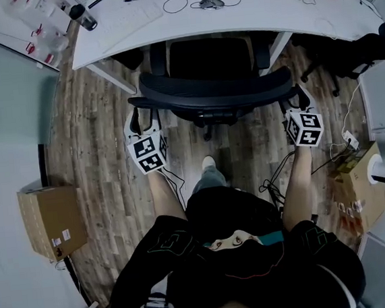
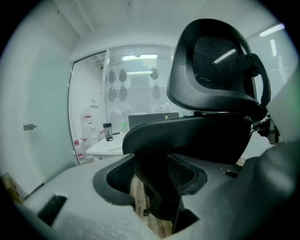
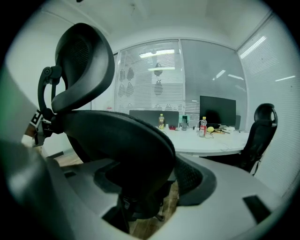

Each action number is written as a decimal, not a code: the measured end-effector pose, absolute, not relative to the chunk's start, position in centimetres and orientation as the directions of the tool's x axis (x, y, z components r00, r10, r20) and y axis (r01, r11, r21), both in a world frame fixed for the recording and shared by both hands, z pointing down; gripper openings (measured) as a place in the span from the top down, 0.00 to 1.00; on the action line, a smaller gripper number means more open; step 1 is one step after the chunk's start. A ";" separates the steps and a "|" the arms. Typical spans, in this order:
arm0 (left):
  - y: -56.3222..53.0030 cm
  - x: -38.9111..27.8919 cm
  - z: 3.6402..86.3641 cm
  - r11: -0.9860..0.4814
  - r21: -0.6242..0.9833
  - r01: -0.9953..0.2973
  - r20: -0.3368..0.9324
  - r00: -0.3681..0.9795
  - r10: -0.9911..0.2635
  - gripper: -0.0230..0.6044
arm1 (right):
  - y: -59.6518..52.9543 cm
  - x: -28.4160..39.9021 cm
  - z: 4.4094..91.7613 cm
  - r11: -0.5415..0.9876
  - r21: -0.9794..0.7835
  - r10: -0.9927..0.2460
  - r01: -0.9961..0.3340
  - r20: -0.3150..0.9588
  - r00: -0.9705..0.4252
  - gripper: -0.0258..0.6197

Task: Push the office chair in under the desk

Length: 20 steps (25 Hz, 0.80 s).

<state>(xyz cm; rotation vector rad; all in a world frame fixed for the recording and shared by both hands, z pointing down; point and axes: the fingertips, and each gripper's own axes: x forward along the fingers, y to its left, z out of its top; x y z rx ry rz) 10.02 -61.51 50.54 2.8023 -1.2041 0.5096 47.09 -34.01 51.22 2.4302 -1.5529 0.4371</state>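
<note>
The black mesh office chair (image 1: 213,87) stands with its seat partly under the white desk (image 1: 120,38), its curved backrest towards me. My left gripper (image 1: 141,117) is at the backrest's left end and my right gripper (image 1: 299,102) at its right end. In the left gripper view the backrest's edge (image 2: 206,131) fills the gap of the left gripper (image 2: 157,187), both pads against it. In the right gripper view the same backrest (image 3: 117,136) sits between the jaws of the right gripper (image 3: 145,187), and the desk (image 3: 211,140) lies beyond.
A cardboard box (image 1: 50,221) sits on the wood floor at left, another box (image 1: 356,195) at right. A second black chair (image 1: 365,48) stands at the desk's right end. Cables (image 1: 282,175) trail on the floor. A bottle (image 1: 84,18), a keyboard and a mouse are on the desk.
</note>
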 end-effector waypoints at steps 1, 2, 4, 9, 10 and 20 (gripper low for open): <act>-62.1 10.3 50.5 -0.703 -0.085 -0.706 0.315 0.650 -0.691 0.63 | -34.6 47.6 51.2 -0.414 0.026 -0.844 -0.910 0.363 0.394 0.53; -62.7 10.7 50.5 -0.713 -0.090 -0.695 0.316 0.659 -0.682 0.64 | -35.2 48.2 51.2 -0.416 0.022 -0.846 -0.909 0.358 0.396 0.53; -64.0 11.8 50.5 -0.736 -0.110 -0.668 0.324 0.676 -0.662 0.64 | -36.4 49.3 51.1 -0.432 0.007 -0.845 -0.902 0.345 0.408 0.53; -67.3 14.4 50.7 -0.765 -0.116 -0.633 0.343 0.697 -0.629 0.61 | -39.7 51.8 51.3 -0.476 -0.044 -0.837 -0.878 0.329 0.438 0.54; -67.9 14.8 50.7 -0.769 -0.119 -0.628 0.343 0.701 -0.626 0.61 | -40.2 52.3 51.6 -0.485 -0.058 -0.834 -0.873 0.330 0.442 0.55; -74.0 19.1 50.5 -0.734 -0.116 -0.669 0.321 0.674 -0.666 0.66 | -46.2 57.8 52.6 -0.570 -0.107 -0.778 -0.815 0.387 0.494 0.67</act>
